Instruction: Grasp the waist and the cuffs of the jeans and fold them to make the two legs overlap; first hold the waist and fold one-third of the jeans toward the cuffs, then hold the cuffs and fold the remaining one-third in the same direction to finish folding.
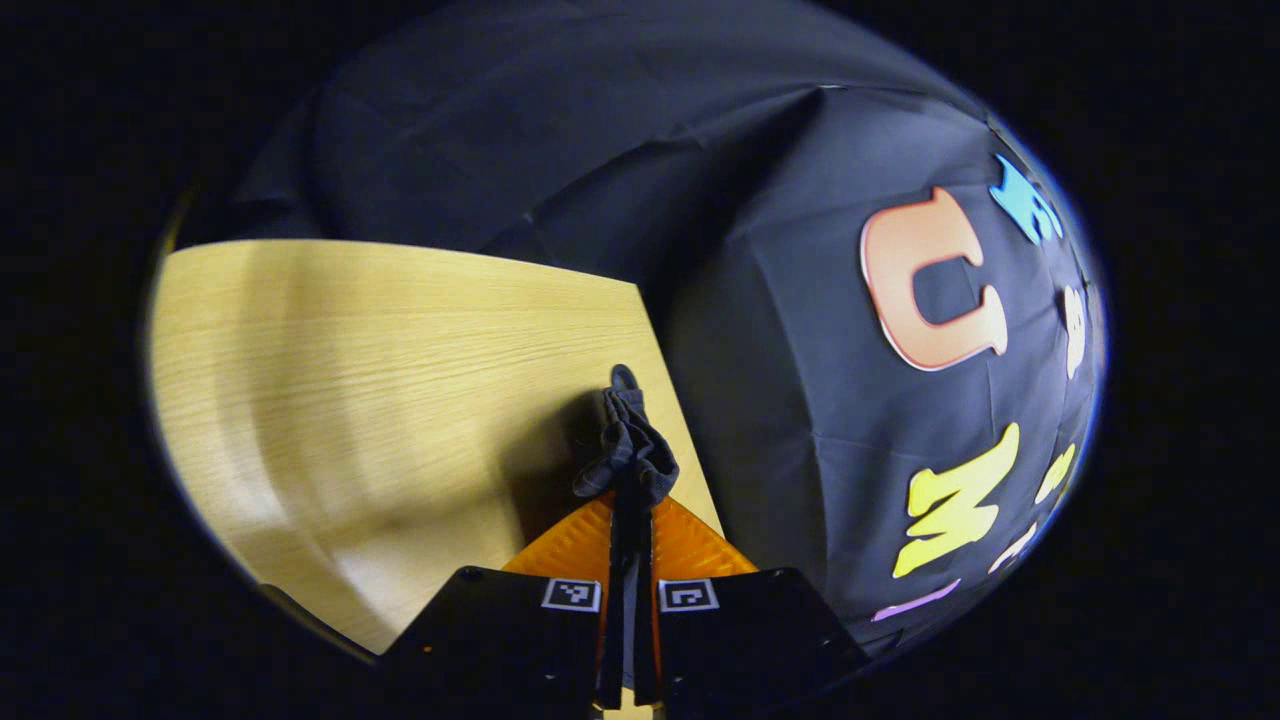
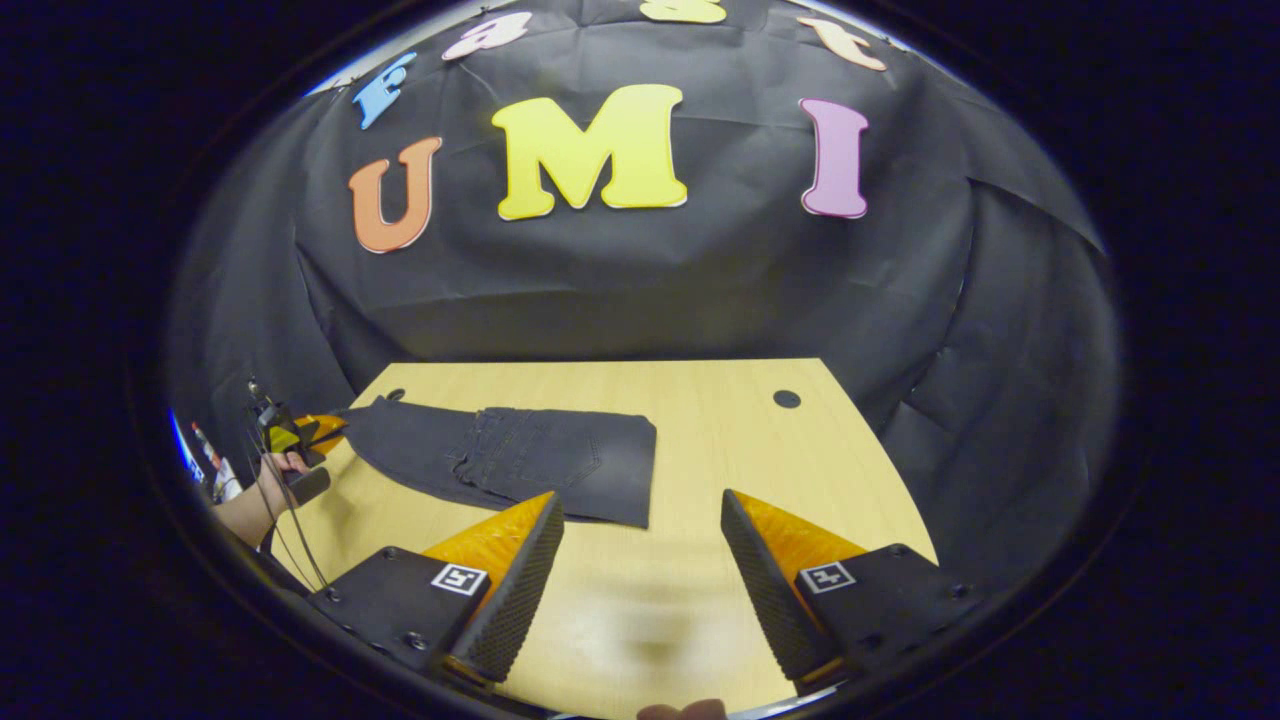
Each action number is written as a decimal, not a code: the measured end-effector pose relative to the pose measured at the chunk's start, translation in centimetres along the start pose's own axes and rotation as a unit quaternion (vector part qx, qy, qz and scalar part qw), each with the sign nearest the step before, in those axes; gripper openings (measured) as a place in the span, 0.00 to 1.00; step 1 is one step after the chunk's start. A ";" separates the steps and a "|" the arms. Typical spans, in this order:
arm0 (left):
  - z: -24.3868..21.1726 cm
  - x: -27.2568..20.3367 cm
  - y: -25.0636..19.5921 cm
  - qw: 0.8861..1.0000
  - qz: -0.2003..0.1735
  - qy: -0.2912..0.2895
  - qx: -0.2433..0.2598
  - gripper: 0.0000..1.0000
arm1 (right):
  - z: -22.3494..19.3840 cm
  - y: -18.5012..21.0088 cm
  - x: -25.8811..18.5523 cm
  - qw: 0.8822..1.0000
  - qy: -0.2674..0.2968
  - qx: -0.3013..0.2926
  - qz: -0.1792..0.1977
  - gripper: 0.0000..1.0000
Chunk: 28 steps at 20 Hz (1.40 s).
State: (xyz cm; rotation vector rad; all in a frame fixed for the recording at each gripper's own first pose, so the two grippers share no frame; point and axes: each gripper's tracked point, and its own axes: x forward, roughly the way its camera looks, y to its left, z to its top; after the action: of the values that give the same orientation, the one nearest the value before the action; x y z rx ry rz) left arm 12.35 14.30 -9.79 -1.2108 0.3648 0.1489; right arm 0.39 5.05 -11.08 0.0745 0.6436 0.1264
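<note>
1. Left gripper [image 1: 628,520] pinched tight on bunched end of jeans [image 2: 520,460] at table [image 2: 700,430] left edge
2. Right gripper [image 2: 640,530] wide apart, holding nothing, hovering near folded edge
3. Carry pinched end flat across, edges aligned

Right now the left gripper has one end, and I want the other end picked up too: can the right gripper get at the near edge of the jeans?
Probably yes. The right gripper is open above bare table, and the jeans lie flat just ahead of its left finger with nothing between.
</note>
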 end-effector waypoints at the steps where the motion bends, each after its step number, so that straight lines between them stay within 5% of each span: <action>1: -0.1 -0.3 -0.9 1.000 -0.006 0.001 0.009 0.07 | 0.0 -0.2 -0.2 1.000 -0.003 0.002 0.001 0.97; 11: -5.7 -2.0 -12.9 0.987 -0.068 0.020 0.141 0.07 | 1.0 -2.6 -1.9 0.999 -0.036 0.026 0.005 0.95; 21: -16.8 -2.9 -22.5 0.952 -0.128 0.060 0.270 0.07 | 1.0 -7.8 -2.8 0.994 -0.055 0.089 -0.013 0.95; 28: -27.2 -3.9 -28.1 0.915 -0.153 0.080 0.366 0.07 | -0.7 -14.0 -4.1 0.990 -0.054 0.116 -0.060 0.97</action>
State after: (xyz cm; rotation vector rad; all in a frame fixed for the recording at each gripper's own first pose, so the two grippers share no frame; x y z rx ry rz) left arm 11.95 -20.65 8.18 -0.5203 0.3251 -0.3419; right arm -1.98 -9.40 -10.75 0.2649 0.5514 -0.0694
